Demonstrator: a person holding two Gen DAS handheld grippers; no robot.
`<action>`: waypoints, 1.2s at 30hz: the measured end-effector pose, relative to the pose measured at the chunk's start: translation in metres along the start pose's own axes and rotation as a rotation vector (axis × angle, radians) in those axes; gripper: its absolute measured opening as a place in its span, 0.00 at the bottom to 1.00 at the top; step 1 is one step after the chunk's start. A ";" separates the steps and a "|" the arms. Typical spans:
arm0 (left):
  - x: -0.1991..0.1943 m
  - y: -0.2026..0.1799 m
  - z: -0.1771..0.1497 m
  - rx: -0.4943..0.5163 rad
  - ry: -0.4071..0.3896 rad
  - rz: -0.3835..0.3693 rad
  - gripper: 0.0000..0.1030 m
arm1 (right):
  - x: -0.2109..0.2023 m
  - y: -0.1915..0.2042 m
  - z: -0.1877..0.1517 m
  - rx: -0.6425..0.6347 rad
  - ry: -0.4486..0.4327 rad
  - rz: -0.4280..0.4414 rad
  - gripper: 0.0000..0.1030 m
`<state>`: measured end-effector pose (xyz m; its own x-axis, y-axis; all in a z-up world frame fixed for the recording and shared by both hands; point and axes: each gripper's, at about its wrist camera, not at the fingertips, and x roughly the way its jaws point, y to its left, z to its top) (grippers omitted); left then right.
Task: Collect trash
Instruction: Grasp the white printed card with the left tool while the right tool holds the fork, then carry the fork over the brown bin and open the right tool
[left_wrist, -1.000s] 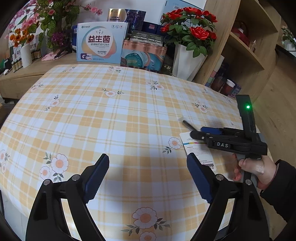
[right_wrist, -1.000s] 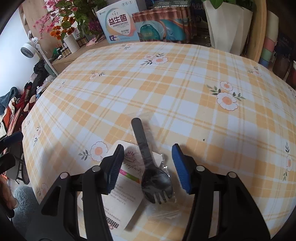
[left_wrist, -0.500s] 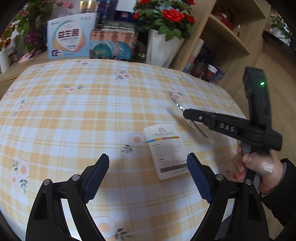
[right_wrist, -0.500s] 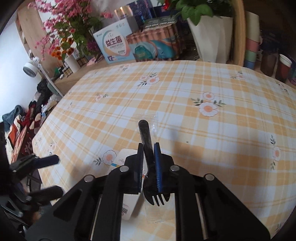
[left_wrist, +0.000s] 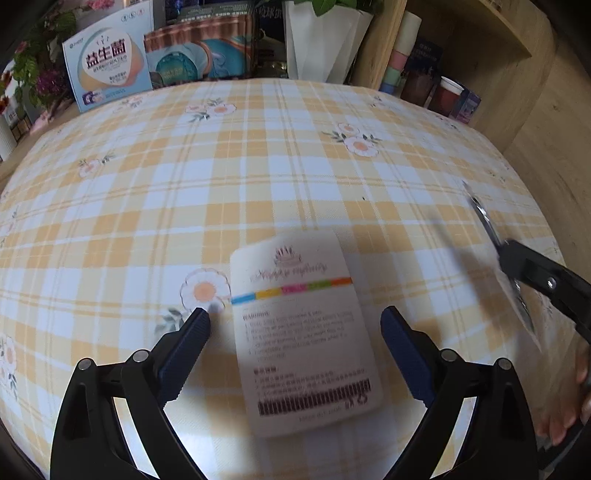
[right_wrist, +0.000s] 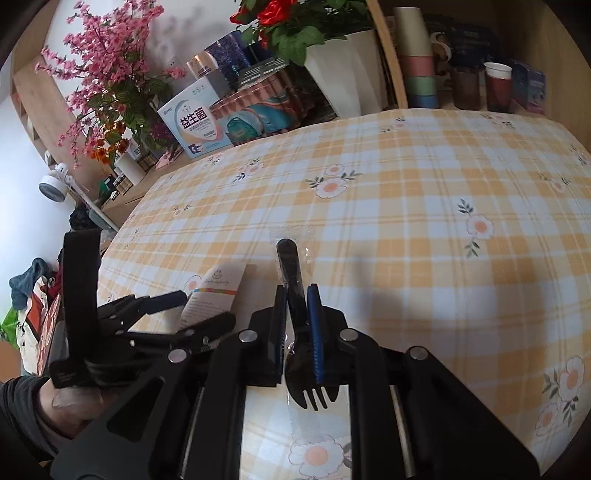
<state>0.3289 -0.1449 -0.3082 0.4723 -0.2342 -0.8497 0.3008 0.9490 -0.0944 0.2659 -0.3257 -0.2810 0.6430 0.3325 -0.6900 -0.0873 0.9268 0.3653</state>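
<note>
Left wrist view looks down on the surface (left_wrist: 295, 155), a broad top under a yellow and white checked cloth with daisies, backed by a wooden shelf (left_wrist: 476, 44) to the right, a white vase (left_wrist: 321, 40) and a blue and white box (left_wrist: 107, 55) along the far edge. From the right wrist view the same vase holds red roses (right_wrist: 280, 14), with pink blossom sprays (right_wrist: 99, 62) further left. On the cloth near its front edge lies a white printed card (left_wrist: 303, 332) with a rainbow stripe and a barcode, flat, directly between the blue pads of the left tool (left_wrist: 295, 321), whose jaws are opening wide and not touching it. To the right of it the right tool (right_wrist: 297, 295) is lifted clear of the cloth, its two blue pads pinched tight on the neck of a black plastic fork (right_wrist: 299, 332) sealed in a clear wrapper, handle pointing away, tines toward the camera. A hand (left_wrist: 565, 406) grips that tool's handle at the lower right of the left wrist view.
</note>
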 end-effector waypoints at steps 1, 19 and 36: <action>0.002 0.000 0.002 0.004 -0.001 0.015 0.88 | -0.001 -0.001 -0.001 0.003 0.003 -0.004 0.15; -0.059 0.031 -0.003 -0.002 -0.065 -0.015 0.61 | -0.045 0.019 -0.015 0.020 -0.033 -0.025 0.15; -0.170 0.037 -0.043 0.008 -0.194 -0.058 0.61 | -0.083 0.059 -0.047 0.000 -0.055 -0.014 0.15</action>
<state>0.2241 -0.0609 -0.1900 0.6045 -0.3251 -0.7272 0.3380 0.9314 -0.1354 0.1716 -0.2908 -0.2313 0.6847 0.3096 -0.6598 -0.0779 0.9312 0.3562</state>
